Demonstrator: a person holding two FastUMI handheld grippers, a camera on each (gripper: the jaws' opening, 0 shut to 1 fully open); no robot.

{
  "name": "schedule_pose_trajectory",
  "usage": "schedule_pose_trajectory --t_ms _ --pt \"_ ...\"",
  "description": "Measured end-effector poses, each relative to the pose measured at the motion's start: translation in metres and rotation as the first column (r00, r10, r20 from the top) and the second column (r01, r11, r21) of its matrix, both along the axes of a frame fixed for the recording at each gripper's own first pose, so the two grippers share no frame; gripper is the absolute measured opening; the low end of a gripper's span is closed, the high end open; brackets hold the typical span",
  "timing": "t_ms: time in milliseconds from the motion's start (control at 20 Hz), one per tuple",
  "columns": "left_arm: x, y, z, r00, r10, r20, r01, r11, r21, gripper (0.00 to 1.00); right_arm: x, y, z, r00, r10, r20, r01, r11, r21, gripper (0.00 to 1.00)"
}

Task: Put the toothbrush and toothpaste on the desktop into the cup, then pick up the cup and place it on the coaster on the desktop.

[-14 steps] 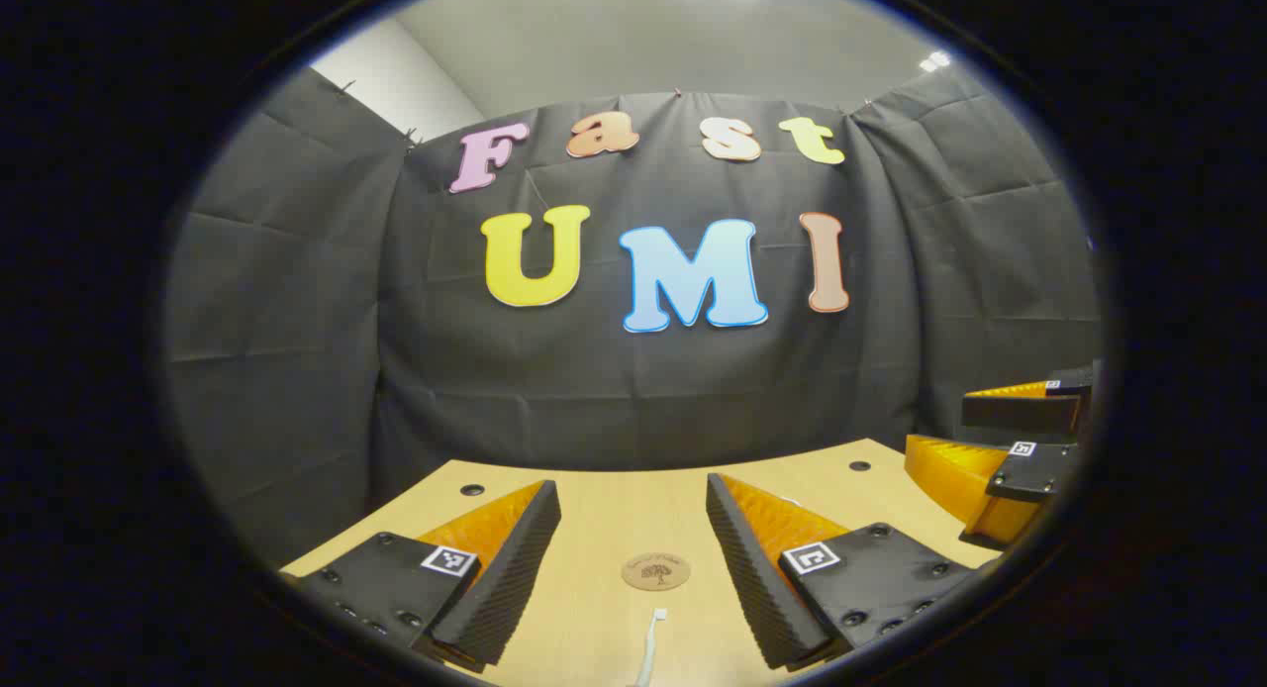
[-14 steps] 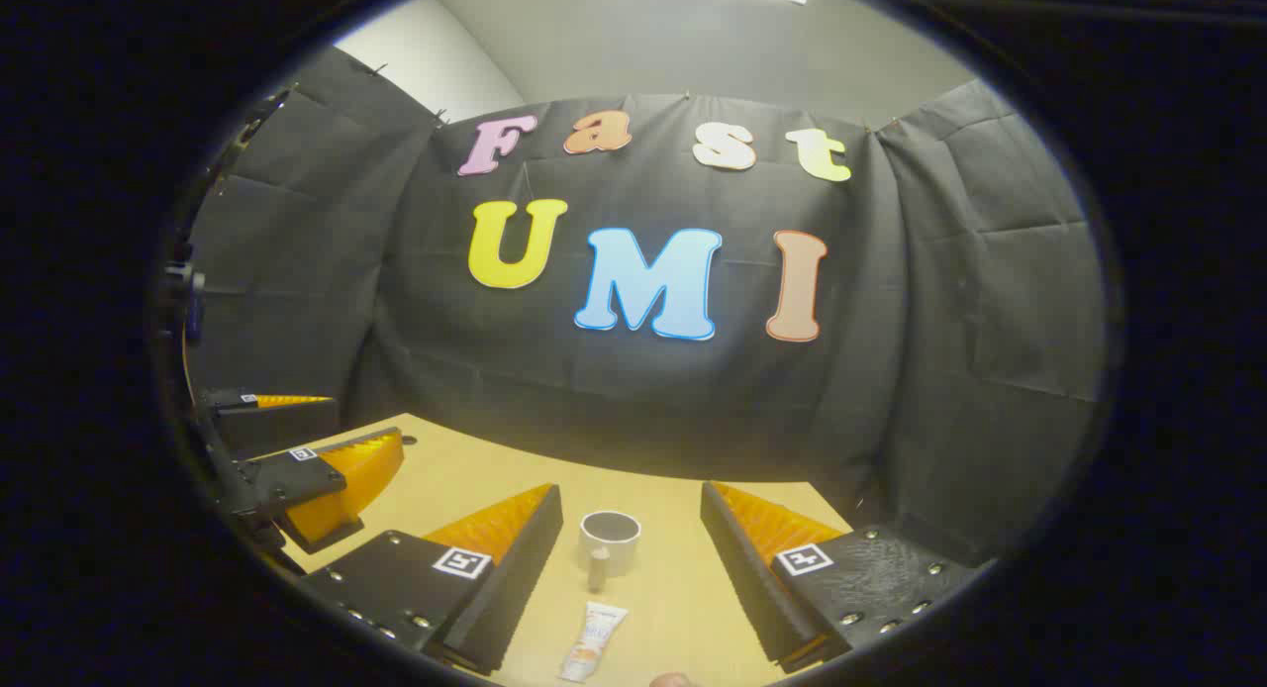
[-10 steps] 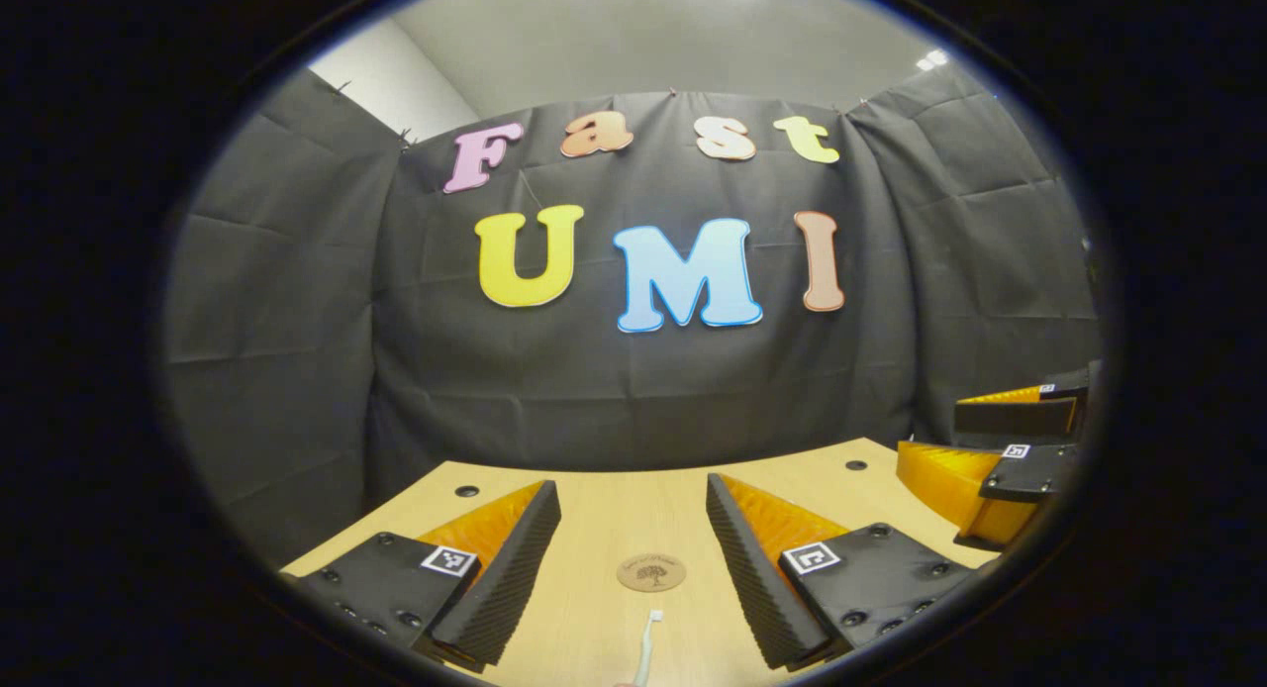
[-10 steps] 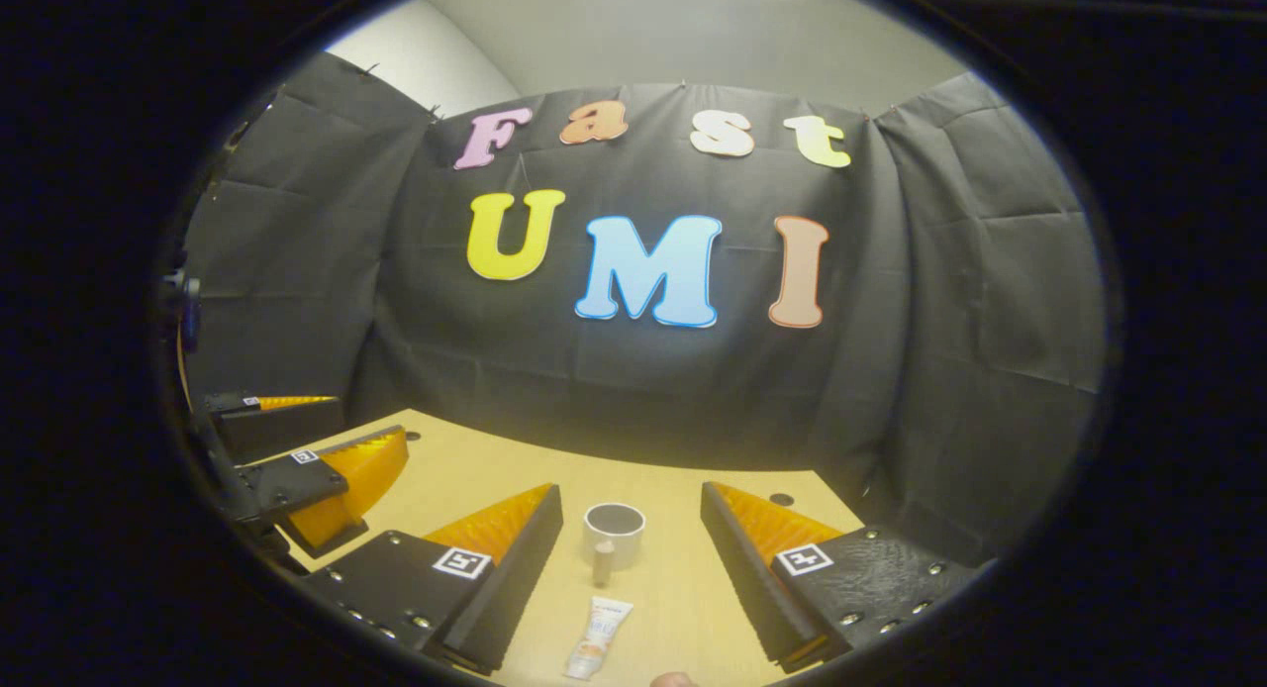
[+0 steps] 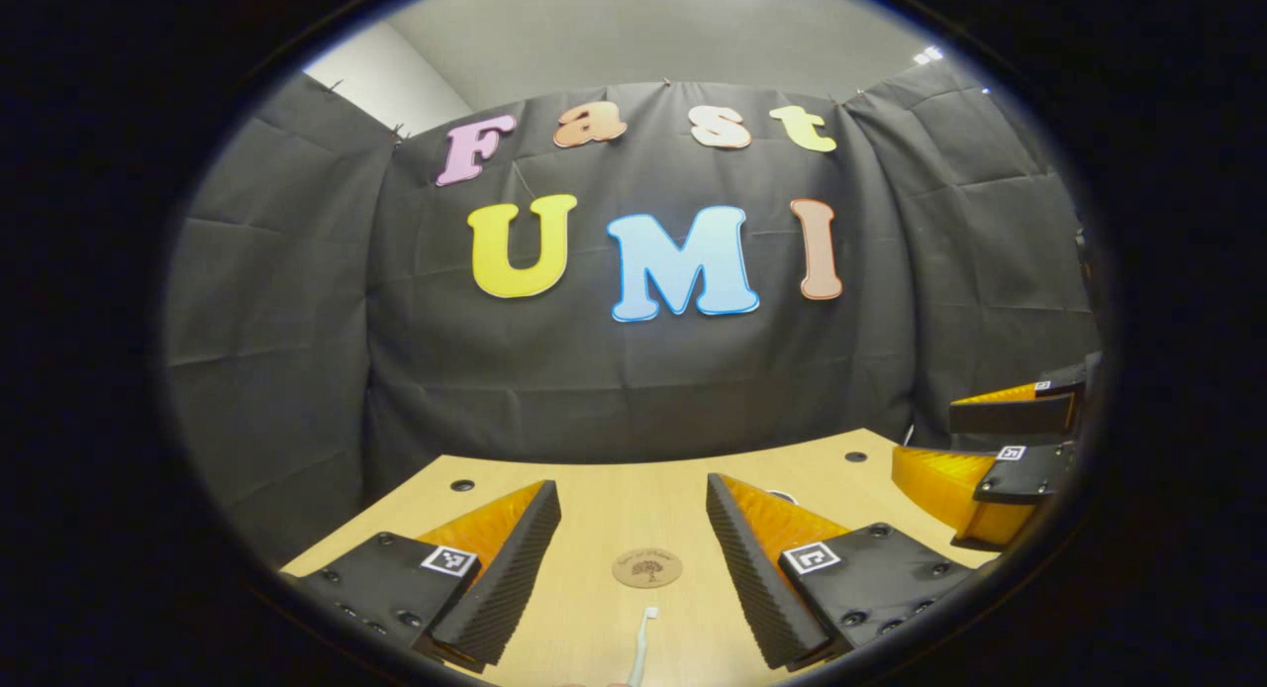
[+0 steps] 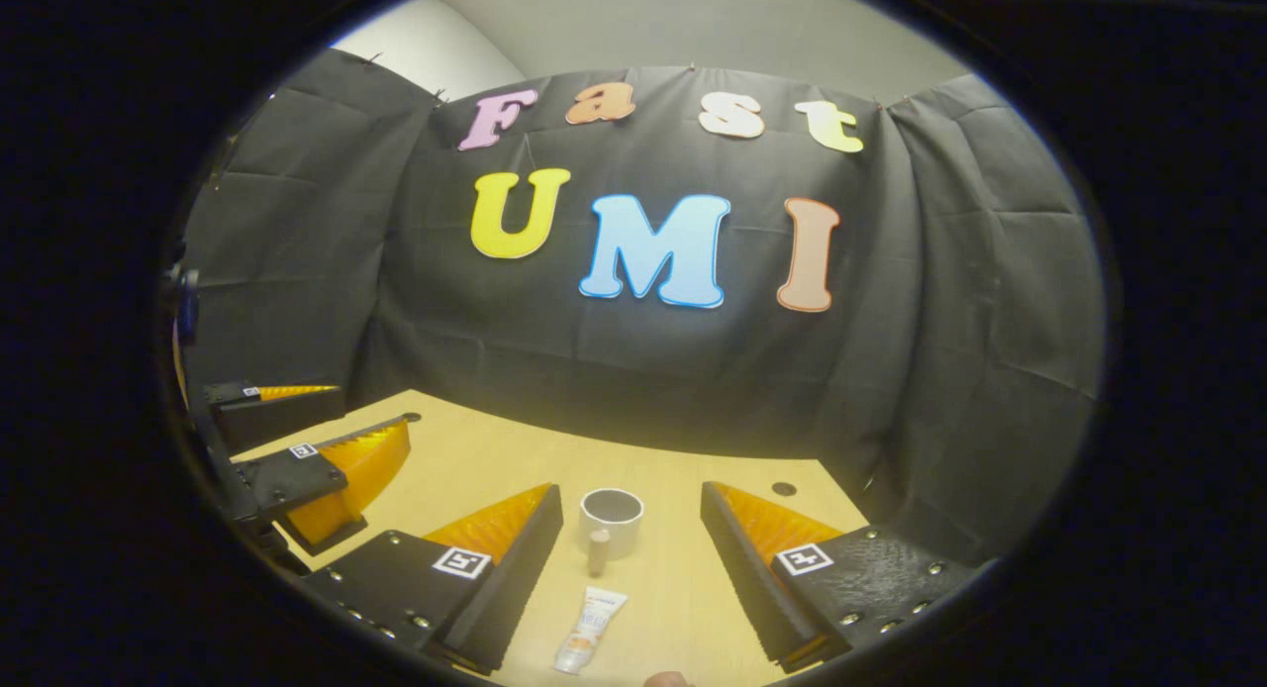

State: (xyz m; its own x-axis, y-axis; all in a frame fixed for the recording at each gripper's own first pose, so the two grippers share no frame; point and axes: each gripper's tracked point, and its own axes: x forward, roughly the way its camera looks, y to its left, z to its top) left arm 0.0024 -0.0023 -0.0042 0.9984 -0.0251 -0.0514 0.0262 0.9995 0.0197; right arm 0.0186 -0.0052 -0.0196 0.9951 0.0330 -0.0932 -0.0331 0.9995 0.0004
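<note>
Both tools I'm holding agape: left tool (image 5: 632,553) framing coaster (image 5: 647,568) and toothbrush (image 5: 640,648) at bottom centre, right tool (image 6: 632,553) framing cup (image 6: 611,522) and toothpaste (image 6: 590,629).

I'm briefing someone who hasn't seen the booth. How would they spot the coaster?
On the wooden desktop, look between the left gripper's open fingers. The coaster is a flat brown disc just beyond the toothbrush tip, the only round flat thing there.

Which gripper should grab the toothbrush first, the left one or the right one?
Probably left. The toothbrush lies on the desktop straight ahead between the open left gripper fingers; the right gripper faces the toothpaste and cup.
</note>
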Motion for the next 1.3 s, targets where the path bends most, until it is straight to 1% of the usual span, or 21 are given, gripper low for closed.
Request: schedule_pose_trajectory --t_ms 50,150,250,300,350,400,450,550,650,700,750,850,900,950,1000,1050,1100,1150,1200,1300 --pt "0.000 -0.001 -0.002 1.000 -0.004 -0.011 0.004 1.000 -0.002 0.99 0.003 0.000 -0.002 1.000 0.004 -0.012 -0.004 1.000 0.004 0.89" --pt "0.000 -0.004 -0.005 0.999 -0.026 -0.035 0.025 1.000 -0.012 0.94 0.008 0.004 -0.010 0.999 0.022 -0.046 -0.021 1.000 0.022 0.89" --pt "0.000 -0.008 -0.008 0.997 -0.037 -0.065 0.036 0.999 -0.018 0.99 0.015 0.009 -0.019 0.995 0.042 -0.085 -0.038 0.998 0.046 0.89" --pt "0.002 -0.009 -0.012 0.996 -0.040 -0.085 0.038 0.999 -0.020 0.96 0.019 0.009 -0.025 0.994 0.041 -0.105 -0.035 0.998 0.052 0.89" --pt "0.004 -0.010 -0.017 0.993 -0.041 -0.113 0.038 0.999 -0.024 0.96 0.022 0.010 -0.031 0.990 0.040 -0.133 -0.033 0.998 0.054 0.89" --pt "0.007 -0.011 -0.026 0.988 -0.045 -0.146 0.041 0.999 -0.029 0.99 0.027 0.012 -0.040 0.986 0.047 -0.163 -0.037 0.997 0.061 0.89" --pt "0.011 -0.013 -0.037 0.982 -0.047 -0.184 0.041 0.999 -0.035 0.96 0.029 0.014 -0.048 0.979 0.049 -0.200 -0.036 0.997 0.069 0.89" --pt "0.016 -0.013 -0.060 0.963 -0.057 -0.264 0.044 0.997 -0.055 0.96 0.036 0.017 -0.070 0.959 0.057 -0.279 -0.037 0.996 0.075 0.89" --pt "0.021 -0.011 -0.081 0.937 -0.062 -0.344 0.045 0.997 -0.059 0.96 0.040 0.017 -0.095 0.930 0.055 -0.365 -0.034 0.997 0.062 0.89" --pt "0.023 -0.011 -0.094 0.920 -0.059 -0.389 0.042 0.998 -0.051 0.99 0.040 0.017 -0.111 0.909 0.054 -0.414 -0.031 0.998 0.060 0.89" --pt "0.024 -0.010 -0.107 0.901 -0.056 -0.431 0.041 0.998 -0.044 0.96 0.041 0.019 -0.121 0.887 0.060 -0.458 -0.032 0.997 0.069 0.89" --pt "0.029 -0.007 -0.134 0.853 -0.055 -0.518 0.039 0.998 -0.043 0.96 0.041 0.022 -0.143 0.837 0.079 -0.542 -0.031 0.995 0.098 0.89" --pt "0.030 -0.004 -0.147 0.825 -0.050 -0.562 0.031 0.999 -0.043 0.94 0.041 0.025 -0.152 0.816 0.088 -0.571 -0.025 0.993 0.116 0.89" --pt "0.033 -0.002 -0.156 0.800 -0.048 -0.599 0.027 0.999 -0.044 0.97 0.042 0.027 -0.159 0.798 0.094 -0.596 -0.018 0.991 0.132 0.91" --pt "0.032 -0.001 -0.164 0.774 -0.046 -0.632 0.023 0.999 -0.045 0.99 0.042 0.028 -0.167 0.780 0.098 -0.618 -0.010 0.989 0.144 0.89" --pt "0.032 0.000 -0.172 0.746 -0.047 -0.665 0.022 0.999 -0.046 0.95 0.041 0.028 -0.172 0.764 0.093 -0.639 -0.001 0.990 0.144 0.90" --pt "0.028 0.002 -0.183 0.710 -0.041 -0.703 0.017 0.999 -0.041 1.00 0.042 0.027 -0.178 0.749 0.091 -0.656 0.002 0.990 0.140 0.89" --pt "0.027 0.003 -0.193 0.679 -0.040 -0.733 0.015 0.999 -0.040 0.98 0.043 0.027 -0.183 0.733 0.087 -0.675 0.007 0.991 0.135 0.90" --pt "0.025 0.002 -0.203 0.651 -0.046 -0.758 0.013 0.999 -0.049 1.00 0.044 0.028 -0.189 0.717 0.090 -0.691 0.008 0.991 0.137 0.90" --pt "0.021 0.001 -0.217 0.599 -0.054 -0.799 0.008 0.998 -0.061 0.98 0.046 0.030 -0.198 0.685 0.097 -0.722 0.013 0.989 0.146 0.90"
